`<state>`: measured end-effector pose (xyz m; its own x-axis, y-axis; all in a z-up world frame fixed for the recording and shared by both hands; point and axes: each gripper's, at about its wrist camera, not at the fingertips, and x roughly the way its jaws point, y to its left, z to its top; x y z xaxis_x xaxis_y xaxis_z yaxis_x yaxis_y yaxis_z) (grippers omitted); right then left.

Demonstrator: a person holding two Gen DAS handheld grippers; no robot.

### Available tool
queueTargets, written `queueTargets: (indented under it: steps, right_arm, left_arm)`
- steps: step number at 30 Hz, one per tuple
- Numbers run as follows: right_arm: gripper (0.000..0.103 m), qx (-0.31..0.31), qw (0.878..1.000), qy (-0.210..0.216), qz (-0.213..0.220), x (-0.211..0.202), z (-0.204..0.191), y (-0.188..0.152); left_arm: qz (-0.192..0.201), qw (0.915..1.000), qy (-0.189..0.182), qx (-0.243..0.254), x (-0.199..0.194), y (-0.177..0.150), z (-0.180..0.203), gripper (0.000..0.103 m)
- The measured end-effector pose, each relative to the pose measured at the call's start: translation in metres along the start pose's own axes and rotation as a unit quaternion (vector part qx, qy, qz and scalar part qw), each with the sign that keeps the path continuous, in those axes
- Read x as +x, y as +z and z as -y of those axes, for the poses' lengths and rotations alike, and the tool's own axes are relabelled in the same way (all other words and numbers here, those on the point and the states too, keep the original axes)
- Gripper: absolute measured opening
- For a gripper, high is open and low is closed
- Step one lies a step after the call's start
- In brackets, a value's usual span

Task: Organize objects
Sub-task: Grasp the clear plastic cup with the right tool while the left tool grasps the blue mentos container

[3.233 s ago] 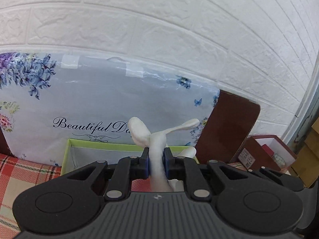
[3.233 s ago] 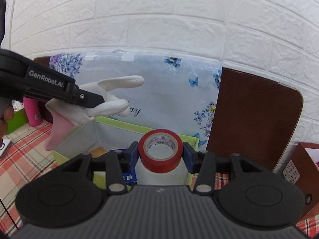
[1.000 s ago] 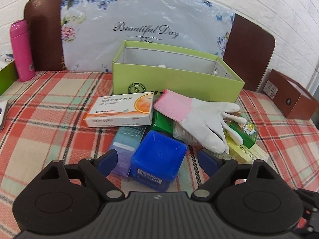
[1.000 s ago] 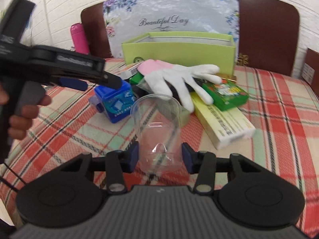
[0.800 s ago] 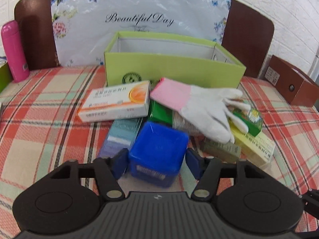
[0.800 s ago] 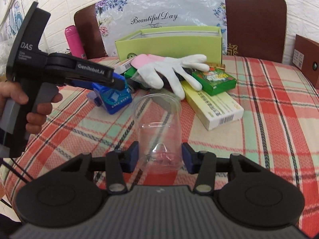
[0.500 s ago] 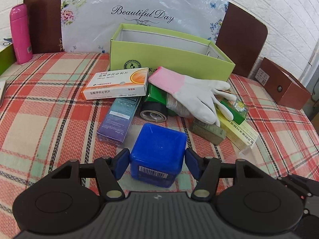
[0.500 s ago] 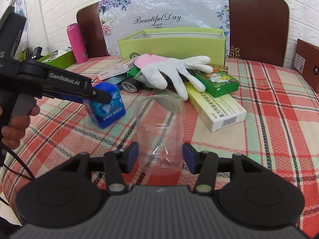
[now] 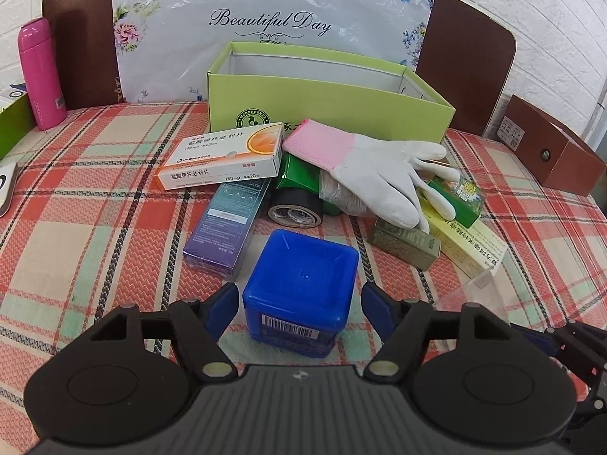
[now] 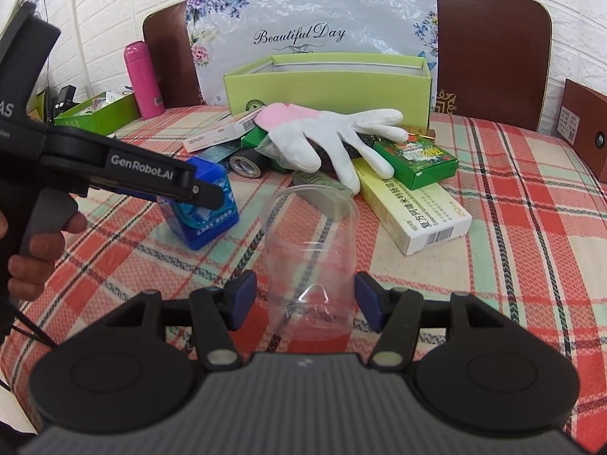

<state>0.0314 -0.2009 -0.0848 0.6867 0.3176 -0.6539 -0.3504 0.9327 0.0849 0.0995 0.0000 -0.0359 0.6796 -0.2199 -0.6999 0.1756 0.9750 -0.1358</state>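
Blue square container (image 9: 301, 284) dead centre btwn L gripper (image 9: 299, 303) pads, gaps both sides; clear cup (image 10: 311, 261) likewise in R gripper (image 10: 305, 295), prob. unclamped.

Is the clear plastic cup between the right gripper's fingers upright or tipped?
Upright: the clear cup stands on the plaid tablecloth, rim up.

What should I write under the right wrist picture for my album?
Right gripper open around a clear plastic cup on the plaid tablecloth, the left gripper at a blue box.
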Motion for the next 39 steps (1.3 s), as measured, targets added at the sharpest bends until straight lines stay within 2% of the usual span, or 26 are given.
queueTargets:
  steps: [17,21,24,26,27,35,39]
  right_arm:
    - [0.057,0.014,1.0,-0.021,-0.014,0.007,-0.001,-0.002]
    - [0.057,0.017,0.999,-0.018,-0.02,0.014,0.002,0.001]
    - [0.049,0.019,0.999,-0.017,-0.029,0.019,0.003,0.004]
    - [0.047,0.02,0.999,-0.017,-0.033,0.022,0.004,0.005]
    - [0.047,0.018,0.999,-0.017,-0.034,0.022,0.004,0.005]
    - [0.045,0.021,0.999,-0.002,-0.044,0.023,0.003,0.011]
    - [0.045,0.024,0.999,0.015,-0.033,0.015,0.006,0.02]
  left_arm:
    - [-0.014,0.9999,0.002,0.003,0.007,-0.005,0.0,0.074]
    - [-0.029,0.9995,0.012,0.007,0.013,-0.005,0.003,0.074]
    - [-0.03,0.9995,0.008,0.009,0.016,-0.005,0.003,0.074]
    - [-0.035,0.9994,0.001,0.009,0.018,-0.005,0.003,0.063]
    - [-0.037,0.9993,0.0,0.009,0.02,-0.005,0.003,0.061]
    - [-0.041,0.9991,-0.005,0.009,0.016,-0.002,0.003,0.061]
    - [-0.025,0.9994,-0.016,0.016,-0.001,0.007,0.003,0.059]
